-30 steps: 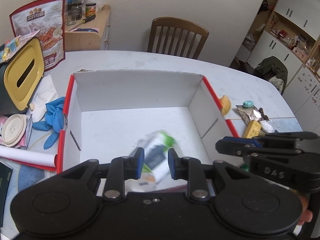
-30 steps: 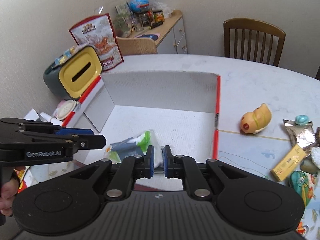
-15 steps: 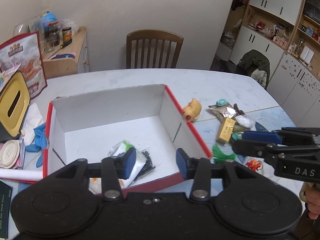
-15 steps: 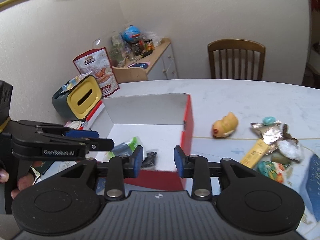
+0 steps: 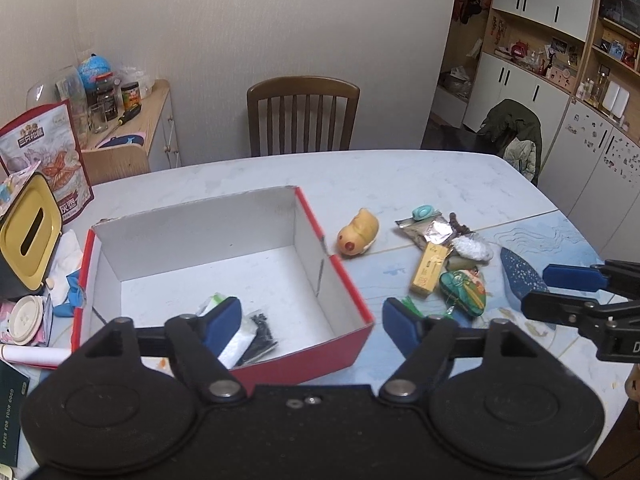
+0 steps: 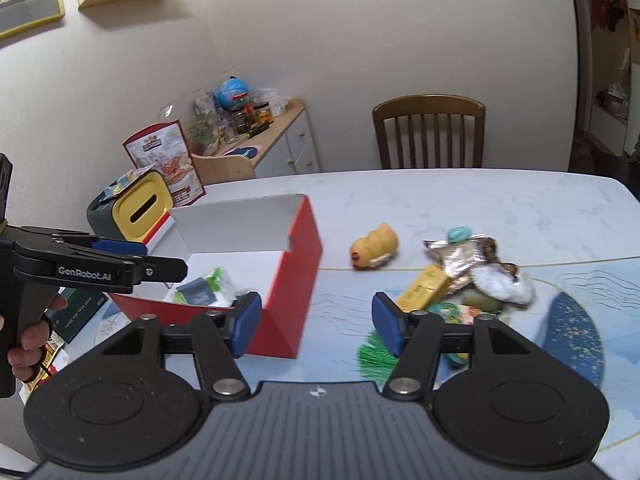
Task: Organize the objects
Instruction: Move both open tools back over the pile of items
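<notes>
Hovering above a pale marble-look table (image 5: 420, 184), two black hand-held grippers w/ blue pads face a red cardboard box with a white inside (image 5: 192, 236). The left gripper (image 5: 312, 326) has its jaws spread wide, nothing between the pads; they have just been opening. The right gripper (image 6: 316, 324) is likewise spread w/ nothing gripped, jaws also just opening. In the right wrist view a person's hand (image 6: 28, 344) grips the left gripper's handle at the left edge.

Inside the box, near its front wall, lies a white-and-green plastic packet (image 6: 208, 286) beside a small clear bag of black bits (image 5: 260, 330).

To the right of the box, on the table, sits a yellow duck-shaped toy (image 5: 358, 232), apart from the box wall. Further right is a loose heap: a teal round clip (image 5: 423, 212) on a crinkled silver foil wrapper (image 5: 430, 232), a yellow rectangular carton (image 5: 429, 268), a green patterned pouch (image 5: 464, 292), a white crumpled wrapper (image 5: 472, 247), and green shredded strands (image 6: 374, 358), possibly a tassel; that part is blurred.

Left of the box stand a dark tissue holder with a yellow slotted lid (image 5: 28, 232), a red-and-white snack bag (image 5: 44, 152), blue rubber gloves (image 5: 70, 294) and a round cream lid (image 5: 26, 314). Behind the table: a brown wooden chair (image 5: 303, 114).
</notes>
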A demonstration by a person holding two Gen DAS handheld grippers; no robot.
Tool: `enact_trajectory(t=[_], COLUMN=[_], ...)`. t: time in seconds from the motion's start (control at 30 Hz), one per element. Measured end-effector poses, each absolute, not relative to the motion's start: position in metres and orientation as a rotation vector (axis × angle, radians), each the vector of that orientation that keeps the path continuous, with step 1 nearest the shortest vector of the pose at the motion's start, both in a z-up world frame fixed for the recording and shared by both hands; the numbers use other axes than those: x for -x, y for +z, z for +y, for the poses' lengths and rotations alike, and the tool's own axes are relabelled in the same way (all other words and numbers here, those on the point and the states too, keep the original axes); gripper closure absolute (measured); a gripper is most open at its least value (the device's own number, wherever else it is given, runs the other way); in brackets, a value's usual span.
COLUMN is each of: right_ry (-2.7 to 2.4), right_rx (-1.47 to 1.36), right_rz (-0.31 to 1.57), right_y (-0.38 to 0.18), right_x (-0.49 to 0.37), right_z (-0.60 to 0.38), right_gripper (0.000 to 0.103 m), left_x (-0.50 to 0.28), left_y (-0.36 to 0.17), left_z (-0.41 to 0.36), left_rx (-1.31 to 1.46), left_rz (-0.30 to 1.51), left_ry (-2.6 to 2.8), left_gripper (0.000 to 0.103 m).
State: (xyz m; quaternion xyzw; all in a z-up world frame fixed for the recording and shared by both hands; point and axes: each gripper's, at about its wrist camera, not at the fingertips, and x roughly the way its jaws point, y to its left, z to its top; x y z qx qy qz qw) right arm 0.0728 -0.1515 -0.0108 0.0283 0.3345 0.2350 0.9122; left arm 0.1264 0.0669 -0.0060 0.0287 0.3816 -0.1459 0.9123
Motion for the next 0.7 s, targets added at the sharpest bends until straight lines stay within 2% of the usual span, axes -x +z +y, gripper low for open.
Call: enact_trajectory(t=[0.3, 0.47, 0.7], right_ry=[0.479, 0.472, 0.470], right_rx=[-0.048, -0.045, 0.010], right_rz=[0.681, 0.683, 0.689], right_y=[-0.010, -0.014, -0.030], right_x=[-0.070, -0.070, -0.072], right_z=[-0.207, -0.237, -0.267], right_gripper=[0.027, 0.019, 0.011], left_x=[-0.114, -0.111, -0.115], left_y=[-0.004, -0.007, -0.017], left_z=[0.024, 0.001, -0.038], left_rx=[-0.063, -0.057, -0.074], left_rz=[0.778, 0.778, 0.785], left_ry=[-0.288, -0.284, -0.278], left_gripper=[0.013, 0.001, 0.001])
